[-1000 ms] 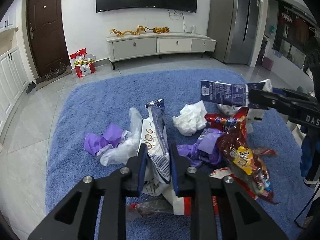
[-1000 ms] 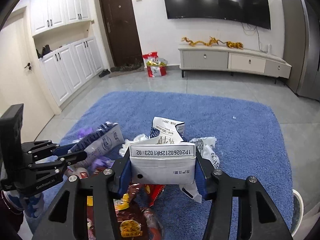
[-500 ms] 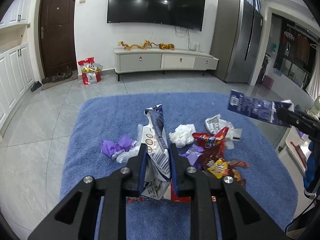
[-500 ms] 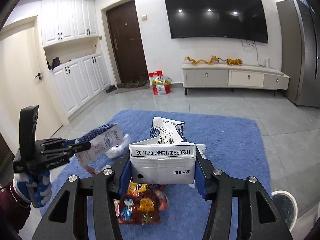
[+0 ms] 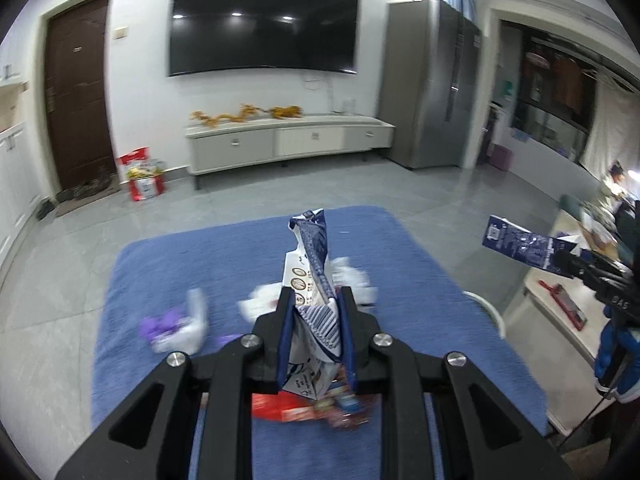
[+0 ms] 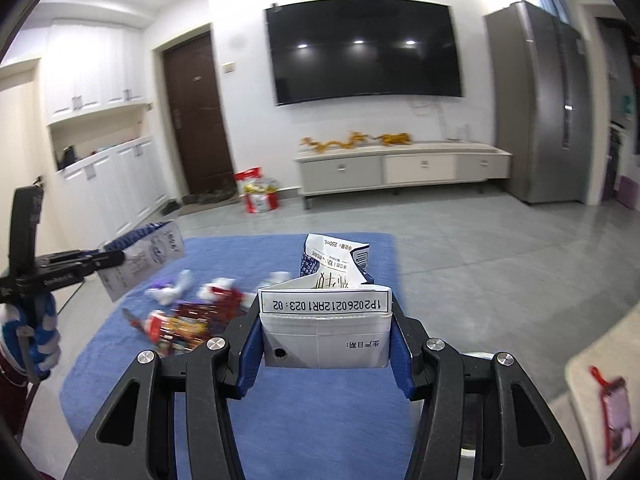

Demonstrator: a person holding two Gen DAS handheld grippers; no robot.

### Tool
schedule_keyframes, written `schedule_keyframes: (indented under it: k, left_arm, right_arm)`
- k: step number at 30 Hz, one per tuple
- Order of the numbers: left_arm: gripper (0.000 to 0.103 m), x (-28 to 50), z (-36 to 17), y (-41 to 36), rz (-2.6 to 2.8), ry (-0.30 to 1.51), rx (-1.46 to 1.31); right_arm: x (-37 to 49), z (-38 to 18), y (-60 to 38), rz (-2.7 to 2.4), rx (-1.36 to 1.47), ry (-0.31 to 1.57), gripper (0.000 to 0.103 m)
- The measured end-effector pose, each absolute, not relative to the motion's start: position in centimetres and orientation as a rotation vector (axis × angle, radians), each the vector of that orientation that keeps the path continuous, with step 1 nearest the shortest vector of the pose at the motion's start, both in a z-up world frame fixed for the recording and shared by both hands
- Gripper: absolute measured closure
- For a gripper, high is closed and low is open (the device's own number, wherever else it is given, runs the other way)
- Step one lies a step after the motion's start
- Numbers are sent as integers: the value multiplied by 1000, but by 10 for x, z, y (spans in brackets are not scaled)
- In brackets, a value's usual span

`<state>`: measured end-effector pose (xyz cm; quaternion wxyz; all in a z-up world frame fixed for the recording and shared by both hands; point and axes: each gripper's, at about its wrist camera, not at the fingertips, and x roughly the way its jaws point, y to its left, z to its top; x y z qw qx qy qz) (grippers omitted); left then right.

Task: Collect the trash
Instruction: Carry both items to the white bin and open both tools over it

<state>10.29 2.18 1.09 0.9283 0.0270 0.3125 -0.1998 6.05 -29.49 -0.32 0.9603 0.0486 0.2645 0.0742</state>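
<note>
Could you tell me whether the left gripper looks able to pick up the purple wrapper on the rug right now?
Probably not: the left gripper is already shut on a crumpled milk carton and is raised above the purple wrapper.

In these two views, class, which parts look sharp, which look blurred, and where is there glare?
Left wrist view: held carton sharp, rug litter smeared. Right wrist view: carton print crisp, wrappers blurred; ceiling lights glare on the TV. Fisheye darkens both views' corners.

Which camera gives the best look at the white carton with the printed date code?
The right wrist view: the white carton fills the centre between the right tongs, code readable. The left wrist view shows it only small, side-on, at the right edge.
</note>
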Motion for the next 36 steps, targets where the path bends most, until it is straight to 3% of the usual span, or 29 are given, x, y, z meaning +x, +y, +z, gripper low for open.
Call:
schedule_keyframes:
  k: [8, 18, 32, 35, 36]
  left_arm:
    - [83, 127, -5, -121, -619, 733, 126]
    - [83, 166, -73, -291, -781, 946, 178]
    - [81, 232, -150, -373, -757, 1111, 72]
    - [70, 244, -162, -378, -757, 1151, 31]
    - [66, 245, -163, -377, -756, 1154, 19]
  right_arm:
    - [44, -34, -389, -17, 167, 570, 50]
    - [71, -123, -475, -142, 252, 725, 50]
    - [149, -199, -520, -179, 276, 865, 50]
    - [158, -213, -522, -186, 264, 903, 47]
    - [158, -217, -523, -191, 262, 911, 41]
